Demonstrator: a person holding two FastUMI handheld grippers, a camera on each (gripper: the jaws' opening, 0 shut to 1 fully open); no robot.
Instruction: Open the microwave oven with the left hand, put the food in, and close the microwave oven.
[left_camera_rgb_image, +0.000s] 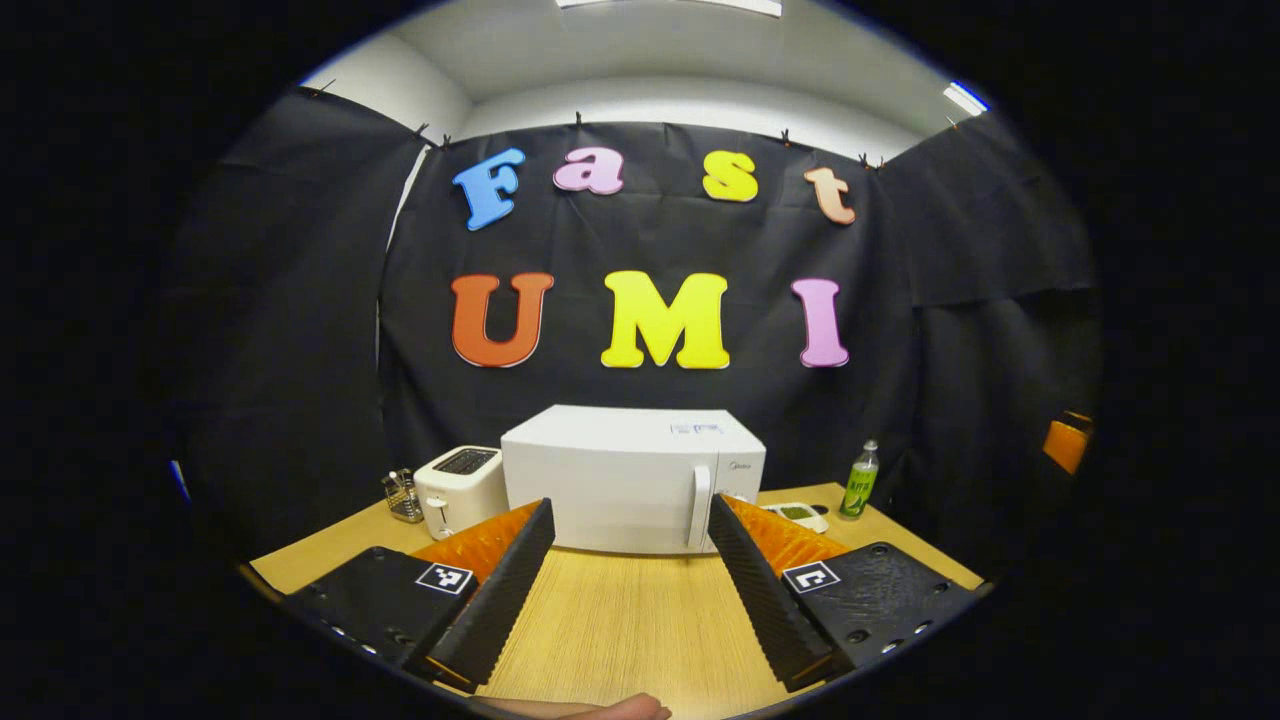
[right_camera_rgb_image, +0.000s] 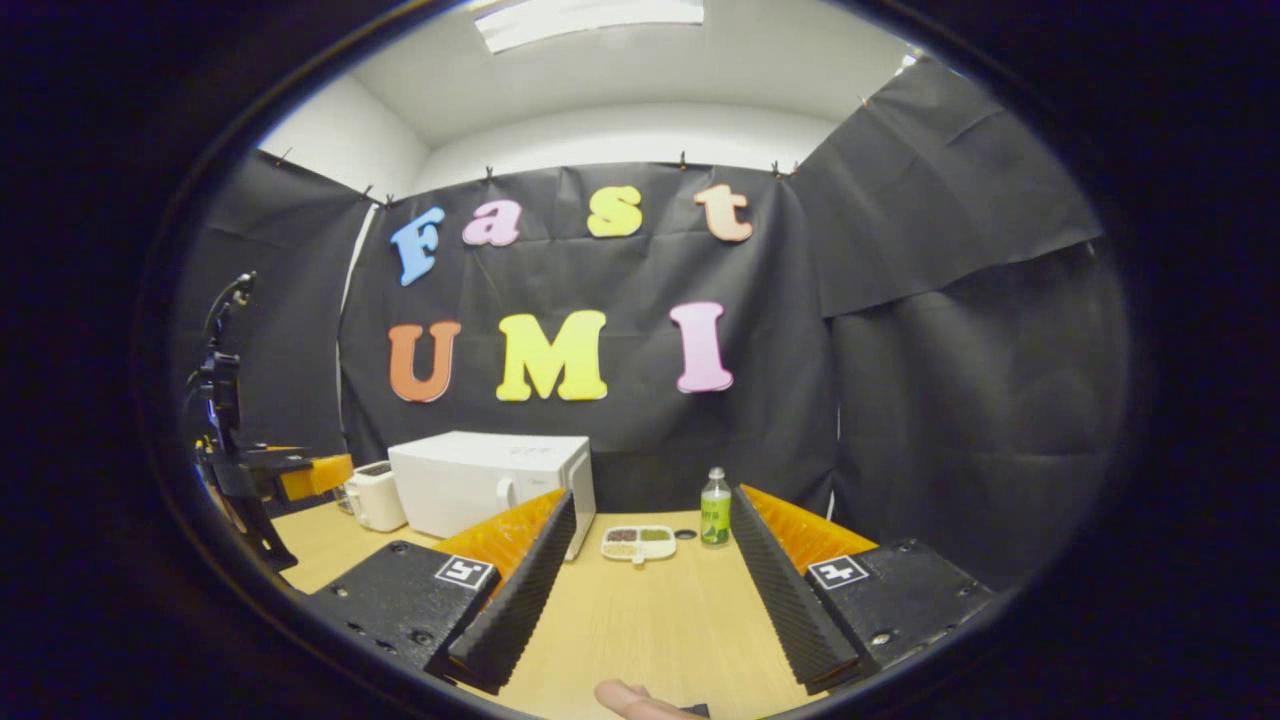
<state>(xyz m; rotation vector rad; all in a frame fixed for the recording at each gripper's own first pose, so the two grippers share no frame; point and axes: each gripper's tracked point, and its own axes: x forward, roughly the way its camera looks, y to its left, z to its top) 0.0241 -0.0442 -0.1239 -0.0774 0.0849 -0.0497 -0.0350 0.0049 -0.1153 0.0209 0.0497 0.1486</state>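
Left gripper view gives me one white microwave (left_camera_rgb_image: 625, 478), door shut, on the bench (left_camera_rgb_image: 620, 630), with one toaster (left_camera_rgb_image: 460, 490) touching its left side and one green bottle (left_camera_rgb_image: 859, 481) to its right. One food tray (right_camera_rgb_image: 639, 543) lies near that bottle. My left claw (left_camera_rgb_image: 630, 590) and right claw (right_camera_rgb_image: 645, 600) both hang released. Labels are too small to read.

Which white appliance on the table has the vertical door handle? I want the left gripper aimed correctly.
The large white box-shaped microwave oven: its vertical handle runs down the front. The small white toaster left of it has top slots.
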